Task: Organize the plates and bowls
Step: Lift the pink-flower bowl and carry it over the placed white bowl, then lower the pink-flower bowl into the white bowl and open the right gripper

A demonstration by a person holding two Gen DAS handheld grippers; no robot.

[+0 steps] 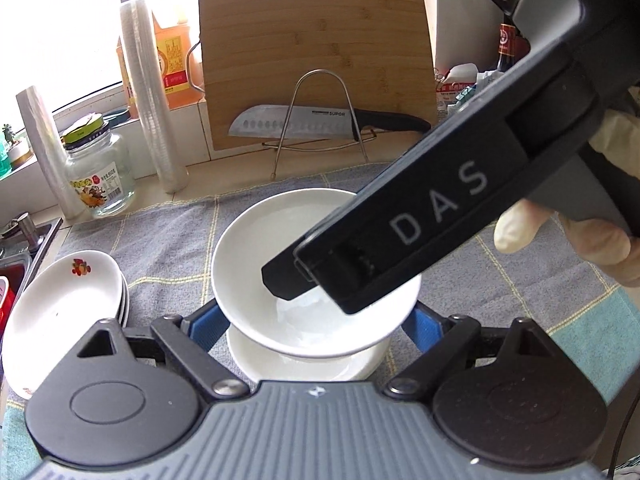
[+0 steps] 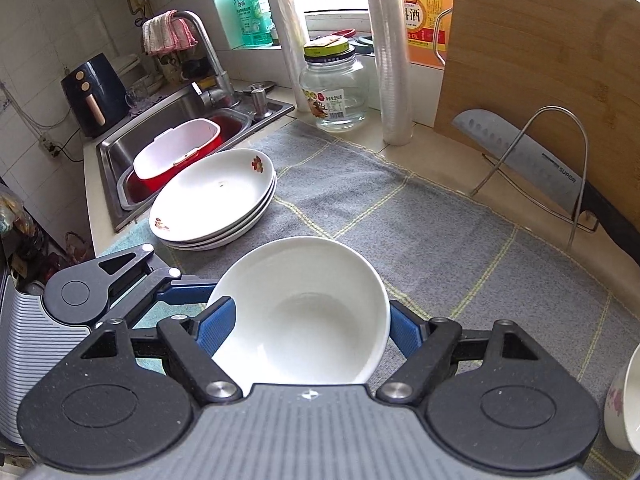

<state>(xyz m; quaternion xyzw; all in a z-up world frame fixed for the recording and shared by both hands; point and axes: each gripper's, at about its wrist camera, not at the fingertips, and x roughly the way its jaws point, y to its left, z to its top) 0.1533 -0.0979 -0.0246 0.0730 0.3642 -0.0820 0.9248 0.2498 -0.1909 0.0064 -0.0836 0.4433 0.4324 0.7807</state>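
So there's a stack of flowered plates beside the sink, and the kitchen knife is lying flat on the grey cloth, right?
Not quite. The stack of flowered plates does sit beside the sink, but the kitchen knife rests in a wire rack against the cutting board, as the right wrist view shows.

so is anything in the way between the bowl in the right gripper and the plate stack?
Nothing visible. The right gripper holds the white bowl, and in the right wrist view only bare grey mat lies between it and the plate stack.
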